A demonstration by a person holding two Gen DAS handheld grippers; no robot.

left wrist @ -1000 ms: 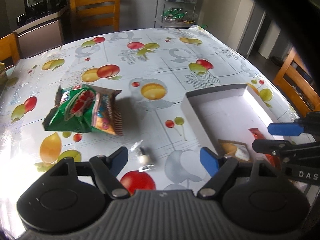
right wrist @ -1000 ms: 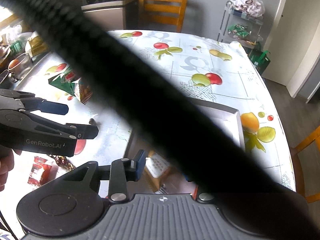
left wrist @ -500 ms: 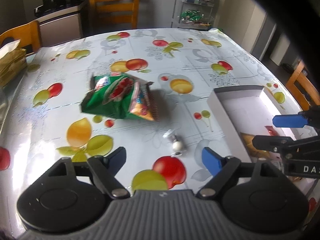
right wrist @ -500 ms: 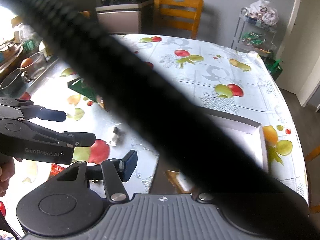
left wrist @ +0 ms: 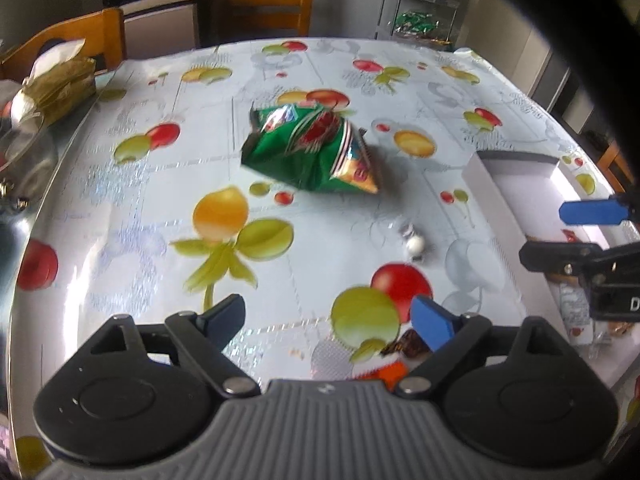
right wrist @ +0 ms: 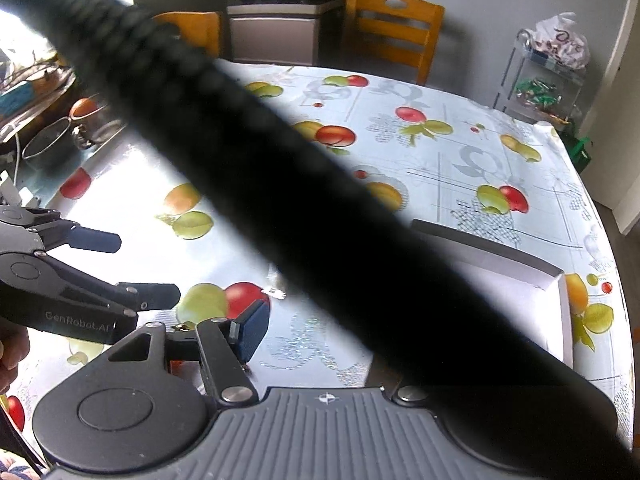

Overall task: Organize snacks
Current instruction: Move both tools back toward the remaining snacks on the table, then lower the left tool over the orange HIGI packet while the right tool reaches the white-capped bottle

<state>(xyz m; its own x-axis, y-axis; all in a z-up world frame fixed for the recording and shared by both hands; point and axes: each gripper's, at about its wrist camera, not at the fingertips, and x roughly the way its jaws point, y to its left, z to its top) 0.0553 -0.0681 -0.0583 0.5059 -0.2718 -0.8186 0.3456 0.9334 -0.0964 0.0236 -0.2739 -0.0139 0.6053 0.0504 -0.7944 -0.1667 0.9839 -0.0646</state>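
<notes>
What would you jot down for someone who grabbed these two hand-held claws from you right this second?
Left claw: open, empty, its jaws just widened; low over the fruit-print tablecloth.
Right claw: open, nothing between the jaws, which have just been opening; over the white box.
Done: a few small snack packets already lie in the box.
Left: green chip bag mid-table, a small white wrapped candy nearer you, a brown-and-orange wrapper just under the left claw.
Note: a black cable blocks much of the right camera.
</notes>
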